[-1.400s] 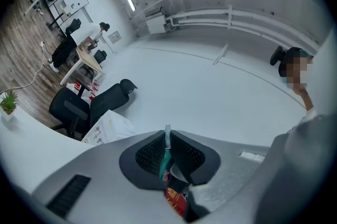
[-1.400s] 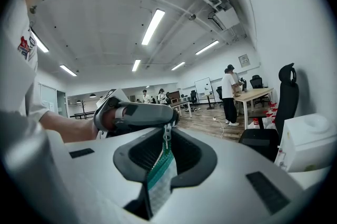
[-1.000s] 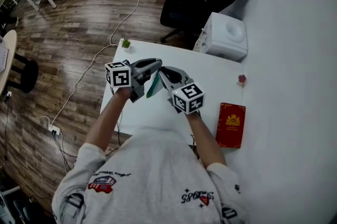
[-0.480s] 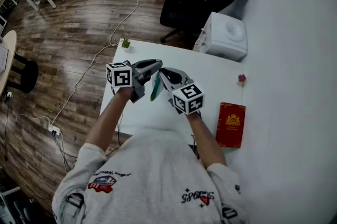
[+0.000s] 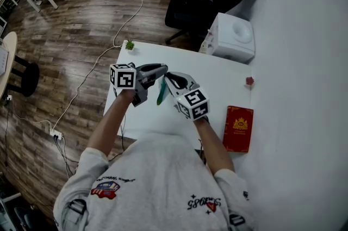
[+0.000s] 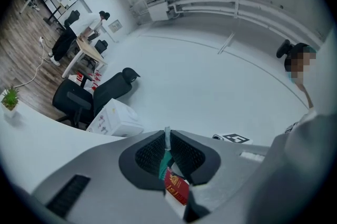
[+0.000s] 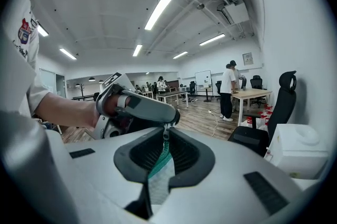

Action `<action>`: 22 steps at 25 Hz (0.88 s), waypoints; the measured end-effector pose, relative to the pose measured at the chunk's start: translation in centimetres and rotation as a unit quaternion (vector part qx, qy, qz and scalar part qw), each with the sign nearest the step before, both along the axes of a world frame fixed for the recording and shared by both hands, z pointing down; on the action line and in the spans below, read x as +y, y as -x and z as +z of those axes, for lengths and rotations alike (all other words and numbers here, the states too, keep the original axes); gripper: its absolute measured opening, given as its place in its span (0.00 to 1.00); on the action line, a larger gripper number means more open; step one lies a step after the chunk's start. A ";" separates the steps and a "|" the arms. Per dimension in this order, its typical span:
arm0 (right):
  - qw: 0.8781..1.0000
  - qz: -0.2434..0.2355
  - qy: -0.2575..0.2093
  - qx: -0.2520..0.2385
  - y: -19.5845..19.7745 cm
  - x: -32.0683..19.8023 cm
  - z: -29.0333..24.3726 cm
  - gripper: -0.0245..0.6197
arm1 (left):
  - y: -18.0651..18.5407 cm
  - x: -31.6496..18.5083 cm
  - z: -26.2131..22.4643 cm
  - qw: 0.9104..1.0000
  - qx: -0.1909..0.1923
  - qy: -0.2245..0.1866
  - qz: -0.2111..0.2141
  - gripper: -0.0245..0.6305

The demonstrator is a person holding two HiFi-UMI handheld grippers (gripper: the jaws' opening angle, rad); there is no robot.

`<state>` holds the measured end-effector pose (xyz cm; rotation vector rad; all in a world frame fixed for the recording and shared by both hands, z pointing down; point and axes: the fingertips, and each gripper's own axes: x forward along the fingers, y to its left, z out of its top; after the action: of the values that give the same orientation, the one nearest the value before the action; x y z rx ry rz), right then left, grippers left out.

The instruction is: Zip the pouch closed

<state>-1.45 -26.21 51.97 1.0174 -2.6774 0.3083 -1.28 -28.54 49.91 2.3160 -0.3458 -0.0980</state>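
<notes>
A thin green pouch (image 5: 161, 94) hangs by its top edge between my two grippers, above the white table (image 5: 217, 77). The left gripper (image 5: 162, 68) comes in from the left and is shut on the pouch's upper end; in the left gripper view its jaws (image 6: 167, 144) pinch a pale strip with the green pouch (image 6: 165, 164) below. The right gripper (image 5: 167, 77) meets it from the right, shut on the pouch (image 7: 159, 165) just under the zip end (image 7: 166, 132). The left gripper's fingers (image 7: 152, 110) touch that same spot. The zip's state is hidden.
A red booklet (image 5: 238, 128) lies at the table's right side, a small red object (image 5: 249, 81) beyond it. A white box (image 5: 232, 37) stands at the far corner and a tiny plant (image 5: 130, 45) at the far left corner. A black office chair (image 5: 201, 7) stands behind the table.
The pouch's lower end has swung a little right and now hangs more upright. The right gripper has rolled slightly. Both hands stay in the same place.
</notes>
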 end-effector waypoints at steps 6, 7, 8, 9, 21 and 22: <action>1.000 -0.008 -0.013 0.010 0.1 0.2 0.2 0.10 | 0.0 0.2 0.2 1.000 -0.002 -0.003 0.010 0.08; 1.000 -0.008 -0.014 0.010 0.1 0.1 0.2 0.10 | 0.1 0.2 0.1 1.000 0.001 -0.002 0.010 0.08; 1.000 -0.008 -0.015 0.009 0.1 0.1 0.2 0.10 | 0.1 0.1 0.1 1.000 0.003 -0.001 0.010 0.08; 1.000 -0.008 -0.015 0.009 0.1 0.1 0.2 0.10 | 0.1 0.1 0.1 1.000 0.005 -0.001 0.010 0.08; 1.000 -0.008 -0.021 0.014 -0.2 0.0 0.2 0.10 | -0.2 0.0 -0.2 1.000 0.017 0.006 0.022 0.09; 1.000 -0.008 -0.021 0.016 -0.2 0.0 0.2 0.10 | -0.2 0.0 -0.2 1.000 0.016 0.007 0.024 0.09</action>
<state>-1.28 -26.20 52.14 1.0050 -2.6734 0.2313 -1.11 -28.55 49.69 2.3046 -0.2746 -0.1092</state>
